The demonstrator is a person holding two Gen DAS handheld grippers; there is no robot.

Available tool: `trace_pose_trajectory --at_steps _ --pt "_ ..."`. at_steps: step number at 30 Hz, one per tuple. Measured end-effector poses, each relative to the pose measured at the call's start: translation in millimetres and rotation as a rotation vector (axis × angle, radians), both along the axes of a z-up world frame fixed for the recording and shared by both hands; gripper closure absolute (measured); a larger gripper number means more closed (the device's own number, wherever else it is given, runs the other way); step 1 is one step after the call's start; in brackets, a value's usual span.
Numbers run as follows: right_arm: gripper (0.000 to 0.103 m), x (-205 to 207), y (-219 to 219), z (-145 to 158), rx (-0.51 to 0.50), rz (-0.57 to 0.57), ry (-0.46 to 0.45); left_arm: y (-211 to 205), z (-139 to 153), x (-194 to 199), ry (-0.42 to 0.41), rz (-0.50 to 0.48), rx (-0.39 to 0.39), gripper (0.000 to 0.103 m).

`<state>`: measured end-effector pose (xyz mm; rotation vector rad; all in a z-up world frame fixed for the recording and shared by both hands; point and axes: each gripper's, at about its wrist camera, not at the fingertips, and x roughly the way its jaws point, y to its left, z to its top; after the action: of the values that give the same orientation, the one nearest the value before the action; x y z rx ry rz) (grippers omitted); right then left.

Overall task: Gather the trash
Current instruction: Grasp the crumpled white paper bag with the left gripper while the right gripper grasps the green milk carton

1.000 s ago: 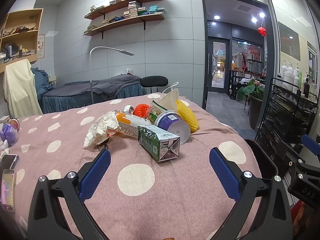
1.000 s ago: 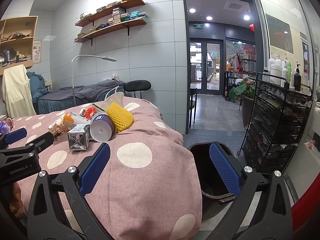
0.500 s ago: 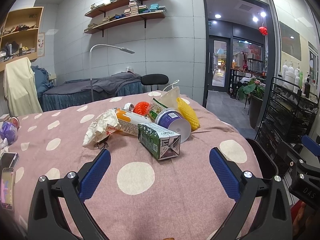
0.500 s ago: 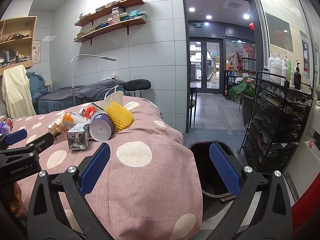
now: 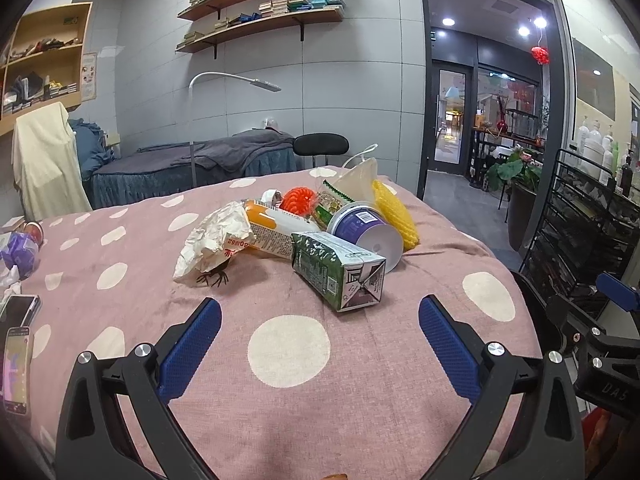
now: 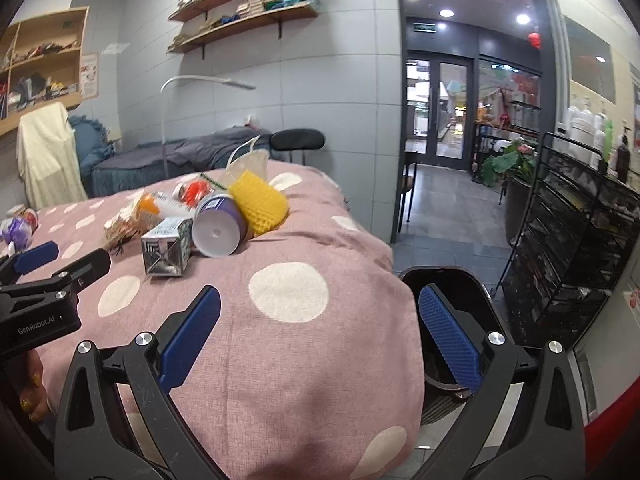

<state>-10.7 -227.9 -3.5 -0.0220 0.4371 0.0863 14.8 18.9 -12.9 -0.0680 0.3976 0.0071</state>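
both tongs, left and right, gape empty. left faces carton nearest in trash heap on bed; right hangs near bin, likely drop point.

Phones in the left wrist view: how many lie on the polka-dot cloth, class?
2. One phone lies at the cloth's far left edge; the other phone lies just nearer the camera. More may be hidden beyond the frame.

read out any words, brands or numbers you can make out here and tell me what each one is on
"GenRobot.AI": on the left gripper, seen from the right wrist.
"DAS": on the right gripper, seen from the left wrist; it may be cut off.
Green carton, crumpled wrapper, purple tub: print too small or blurred.
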Motion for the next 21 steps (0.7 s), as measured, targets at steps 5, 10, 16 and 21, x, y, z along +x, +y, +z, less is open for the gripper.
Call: trace_pose_trajectory --at_steps 5,10,16,21 --pt "0.005 23.6 18.8 0.1 0.014 0.136 0.094 15.4 -2.4 12.6 0.057 0.001 0.020 0.006" --pt "0.005 54.5 42.2 -2.7 0.019 0.280 0.231 42.3 -11.8 32.9 0.193 -0.051 0.000 0.006" --pt "0.005 80.2 65.0 -4.6 0.058 0.383 0.364 75.5 -15.6 58.7 0.348 -0.025 -0.002 0.006" --pt "0.005 93.8 78.6 -3.0 0.094 0.425 0.419 88.9 -7.9 85.6 0.356 -0.030 0.072 0.006"
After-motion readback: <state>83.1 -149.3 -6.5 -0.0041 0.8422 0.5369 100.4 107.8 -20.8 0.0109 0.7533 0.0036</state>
